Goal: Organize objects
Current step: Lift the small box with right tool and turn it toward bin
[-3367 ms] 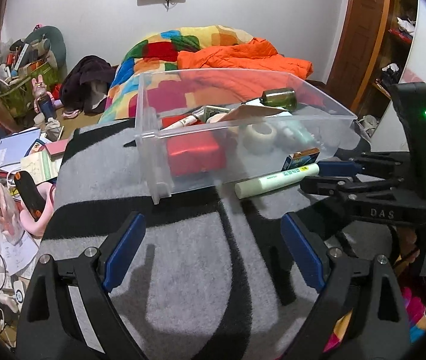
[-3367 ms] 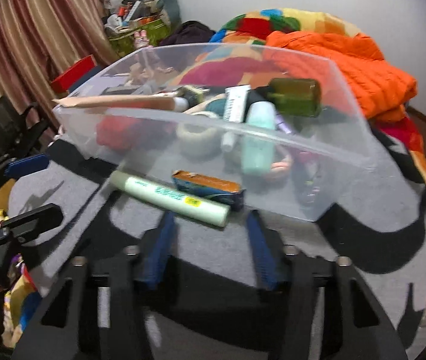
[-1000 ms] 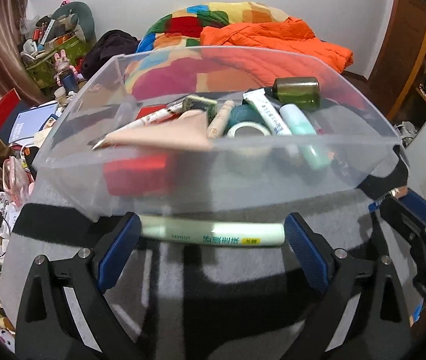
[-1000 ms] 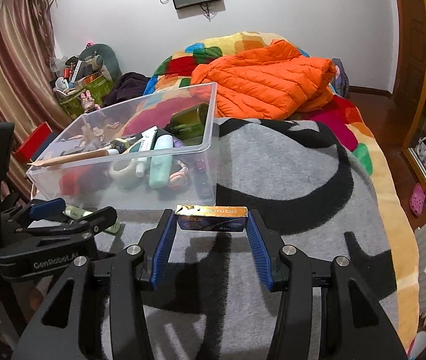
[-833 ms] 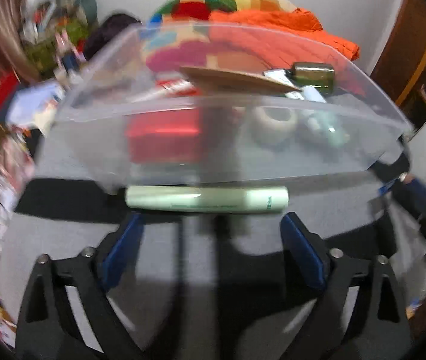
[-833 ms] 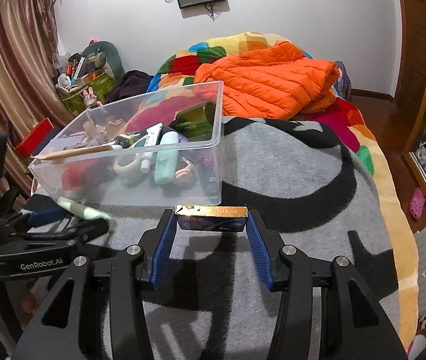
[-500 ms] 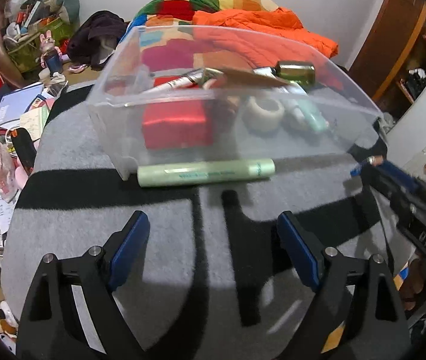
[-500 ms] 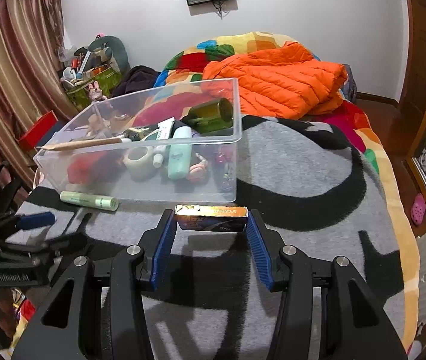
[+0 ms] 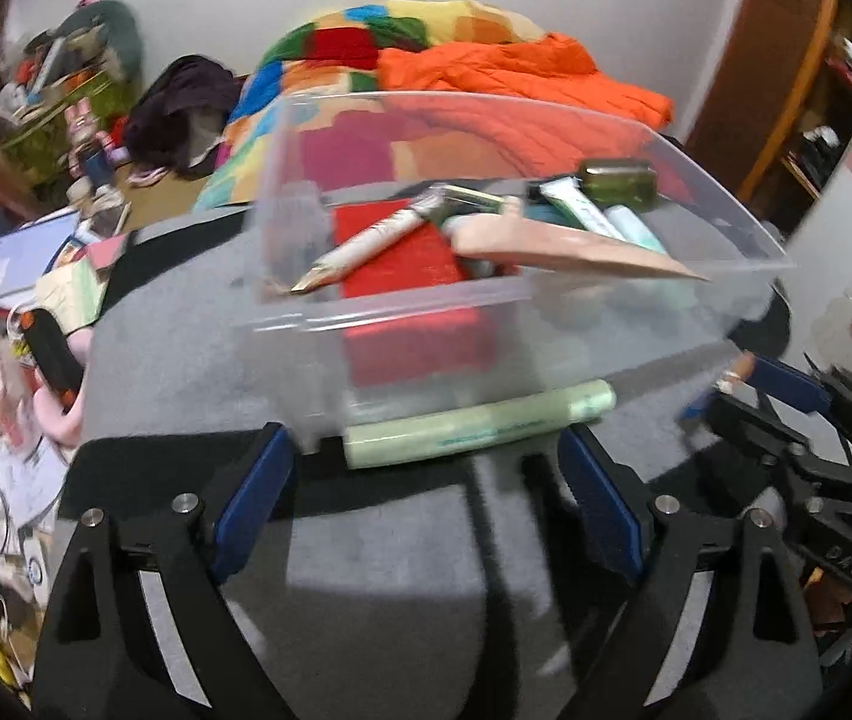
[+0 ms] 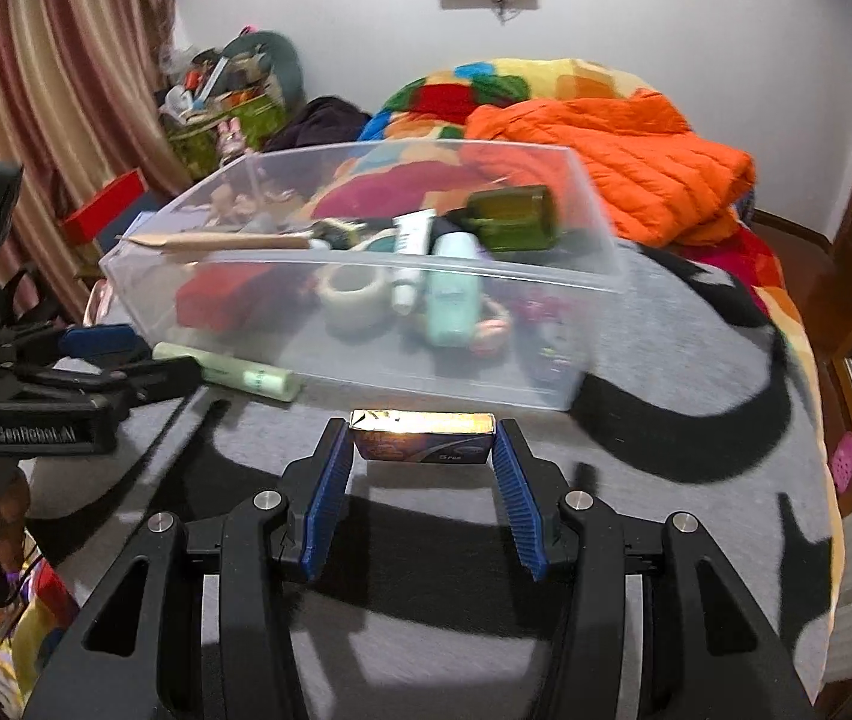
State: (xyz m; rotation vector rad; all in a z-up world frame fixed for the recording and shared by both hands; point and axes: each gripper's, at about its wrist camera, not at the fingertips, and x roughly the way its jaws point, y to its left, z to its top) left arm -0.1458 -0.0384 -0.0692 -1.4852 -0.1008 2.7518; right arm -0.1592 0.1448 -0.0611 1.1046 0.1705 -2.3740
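Note:
A clear plastic bin (image 9: pixel 546 324) (image 10: pixel 366 354) stands on the grey and black blanket, holding a red box, tubes, a tape roll, a green bottle and a flat wooden piece. A pale green tube (image 9: pixel 480 423) (image 10: pixel 228 372) lies on the blanket against the bin's near wall. My left gripper (image 9: pixel 426 480) is open, its blue pads on either side of the tube's near side, not touching it. My right gripper (image 10: pixel 423 444) is shut on a small orange and blue box (image 10: pixel 423 437), held above the blanket just in front of the bin.
The blanket (image 9: pixel 402 570) covers a bed with a colourful quilt and an orange duvet (image 10: pixel 606 150) behind the bin. Books, toys and clutter (image 9: pixel 36 276) lie on the floor at left. A wooden door and shelves (image 9: pixel 786 96) stand at right.
My left gripper has moved in close to the green tube and swung towards the bin's left corner. My right gripper, still holding the small box, has moved closer to the bin's front wall.

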